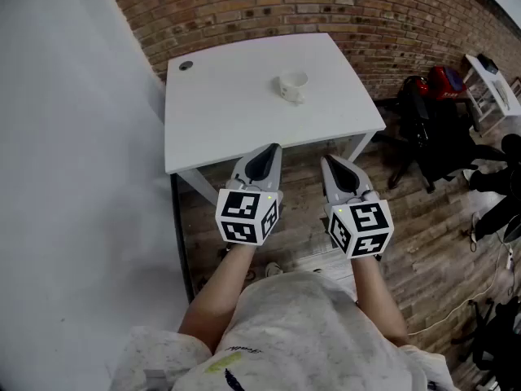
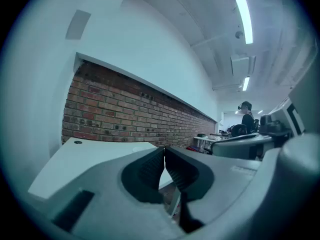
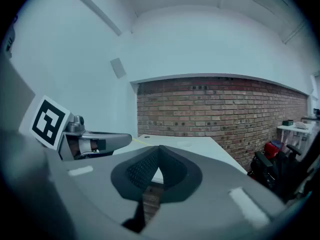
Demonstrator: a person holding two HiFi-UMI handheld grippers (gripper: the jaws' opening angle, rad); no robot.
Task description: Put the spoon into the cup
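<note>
A white cup (image 1: 292, 81) stands on the white table (image 1: 220, 112), right of its middle. A small white piece (image 1: 291, 97) lies against the cup's near side; it is too small to tell if it is the spoon. Both grippers hang below the table's front edge, over the wooden floor. My left gripper (image 1: 273, 147) (image 2: 164, 151) is shut with nothing in it. My right gripper (image 1: 327, 160) (image 3: 159, 150) is shut too, also with nothing in it. The right gripper view shows the cup (image 3: 186, 145) only faintly, far off on the tabletop.
A black round grommet (image 1: 186, 66) sits at the table's far left corner. A brick wall (image 1: 326, 6) runs behind the table, and a white wall (image 1: 73, 137) stands at its left. A black chair (image 1: 423, 129) and a red bag (image 1: 444, 80) stand to the right.
</note>
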